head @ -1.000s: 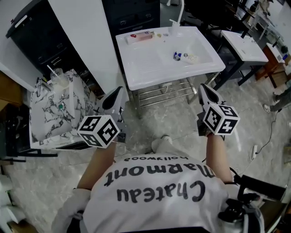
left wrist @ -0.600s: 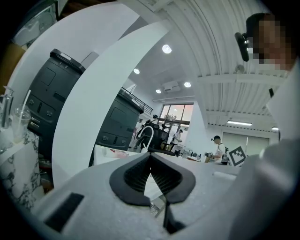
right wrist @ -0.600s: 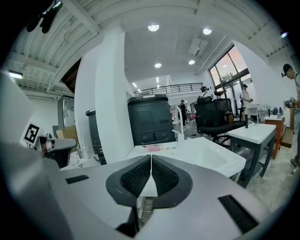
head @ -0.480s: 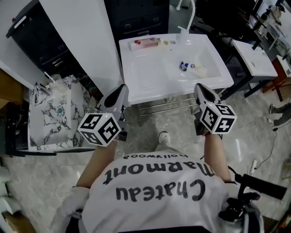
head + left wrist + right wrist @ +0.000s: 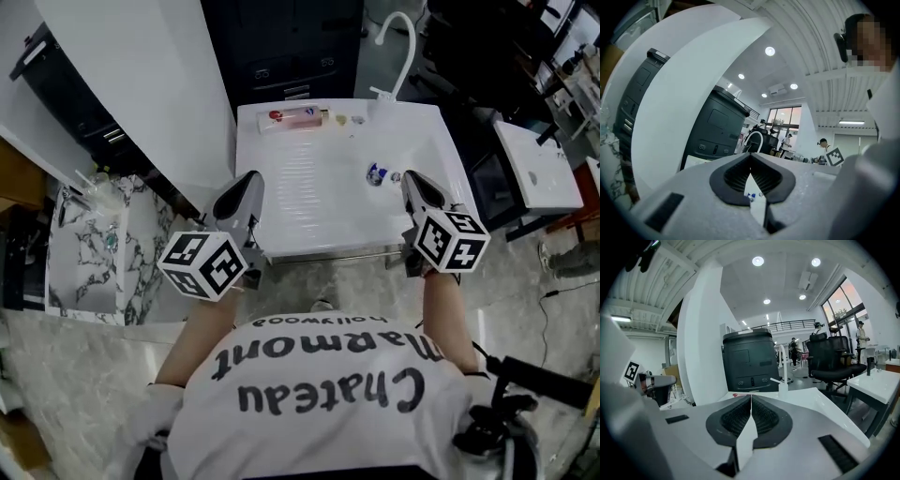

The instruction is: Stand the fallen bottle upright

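The fallen bottle (image 5: 377,173), small and marked with blue, lies on its side in the basin of a white sink (image 5: 281,211). It is close beside a pale item (image 5: 395,176) too small to identify. To the basin's left runs the sink's ribbed drainboard (image 5: 302,173). Along the back rim lie a pink package (image 5: 298,115) and a few tiny objects. A white pump bottle (image 5: 380,108) and a curved white faucet (image 5: 405,26) stand at the basin's back corner.

In the head view, the right hand-held gripper (image 5: 413,181) shows just right of the bottle and apart from it, near the sink's front edge. Its jaws are pressed together, with nothing between the pads. The left hand-held gripper (image 5: 247,181) is at the sink's front left corner, well apart from the bottle. Its pads likewise meet, and it holds nothing.

Behind the sink stands a black cabinet (image 5: 286,47), with a tall white panel (image 5: 141,103) at its left. Farther left, a marble-patterned surface (image 5: 80,272) carries a clear plastic cup (image 5: 101,190). A second white sink (image 5: 544,169) stands off to the right. The person holding the grippers wears a white shirt (image 5: 319,384) with dark lettering. The right gripper view takes in a black office chair (image 5: 834,357) and, in the distance, people (image 5: 861,336) standing by tall windows.
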`<state>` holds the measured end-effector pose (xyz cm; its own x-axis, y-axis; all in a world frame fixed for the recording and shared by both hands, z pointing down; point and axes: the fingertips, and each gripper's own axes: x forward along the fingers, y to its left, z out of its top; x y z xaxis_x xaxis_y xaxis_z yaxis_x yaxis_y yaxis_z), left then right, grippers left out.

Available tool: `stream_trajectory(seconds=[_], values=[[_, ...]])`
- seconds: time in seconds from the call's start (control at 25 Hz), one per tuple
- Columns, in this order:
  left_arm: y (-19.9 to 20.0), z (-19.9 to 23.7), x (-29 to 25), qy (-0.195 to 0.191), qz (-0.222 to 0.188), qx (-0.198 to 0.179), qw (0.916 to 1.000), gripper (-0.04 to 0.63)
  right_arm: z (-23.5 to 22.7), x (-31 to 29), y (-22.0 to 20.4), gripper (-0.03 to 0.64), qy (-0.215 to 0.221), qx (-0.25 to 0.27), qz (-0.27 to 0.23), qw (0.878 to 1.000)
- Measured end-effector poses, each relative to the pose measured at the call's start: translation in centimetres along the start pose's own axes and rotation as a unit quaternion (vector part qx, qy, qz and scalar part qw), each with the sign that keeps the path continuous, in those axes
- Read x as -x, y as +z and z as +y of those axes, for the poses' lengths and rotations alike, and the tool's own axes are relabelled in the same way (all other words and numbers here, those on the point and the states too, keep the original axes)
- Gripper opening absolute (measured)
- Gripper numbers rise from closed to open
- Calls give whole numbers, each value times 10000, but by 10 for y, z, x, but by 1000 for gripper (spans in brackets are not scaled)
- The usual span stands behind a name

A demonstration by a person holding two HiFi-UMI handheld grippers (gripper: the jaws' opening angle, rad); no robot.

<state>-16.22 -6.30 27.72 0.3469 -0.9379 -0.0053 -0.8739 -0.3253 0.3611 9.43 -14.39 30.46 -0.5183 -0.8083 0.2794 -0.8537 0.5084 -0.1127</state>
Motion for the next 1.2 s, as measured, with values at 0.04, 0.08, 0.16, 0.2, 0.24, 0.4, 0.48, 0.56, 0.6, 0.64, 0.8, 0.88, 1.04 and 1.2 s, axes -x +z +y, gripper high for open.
stream_trajectory(seconds=[0.04, 0.08, 0.16, 0.2, 0.24, 0.4, 0.48, 0.56, 0.6, 0.64, 0.8, 0.88, 1.04, 1.2], values=[[0, 1, -8, 38, -24, 7, 10000, 6, -7, -8, 2, 15, 56, 12, -1, 10000], [0, 2, -16, 77, -63, 10, 10000, 6, -14, -16, 4, 15, 108, 25, -5, 9999], [0, 4, -31, 160, -172, 1, 9997, 6, -25, -31, 7, 15, 201, 53, -7, 9998], [-1, 6, -37, 227, -234, -9, 9995, 6, -30, -37, 7, 15, 238, 64, 8, 9997], [-3, 8, -42, 322, -285, -18, 9991, 6, -35, -42, 6, 15, 268, 70, 34, 9996], [-17, 15, -63, 601, -173, -6, 9980, 6, -51, -53, -2, 15, 355, 8, 110, 9993], [-24, 16, -74, 604, -44, 27, 9982, 6, -58, -55, -7, 15, 382, -48, 108, 9992], [-28, 17, -83, 628, -5, 22, 9980, 6, -64, -56, -11, 15, 453, -157, 29, 9988], [-29, 18, -87, 666, -18, 14, 9978, 6, -66, -55, -13, 15, 532, -231, -39, 9983], [-30, 18, -91, 691, -43, 20, 9976, 6, -67, -53, -15, 15, 616, -307, -101, 9976], [-40, 12, -110, 541, 45, 35, 9985, 6, -82, -50, -28, 15, 519, -432, -7, 9977], [-43, 8, -120, 429, 132, -27, 9990, 6, -94, -53, -37, 15, 318, -491, 183, 9981], [-49, 7, -142, 196, 293, -14, 9994, 6, -104, -61, -43, 15, 283, -646, 355, 9969], [-58, 18, -167, 131, 438, -1, 9990, 6, -110, -74, -52, 15, 236, -532, 570, 9967]])
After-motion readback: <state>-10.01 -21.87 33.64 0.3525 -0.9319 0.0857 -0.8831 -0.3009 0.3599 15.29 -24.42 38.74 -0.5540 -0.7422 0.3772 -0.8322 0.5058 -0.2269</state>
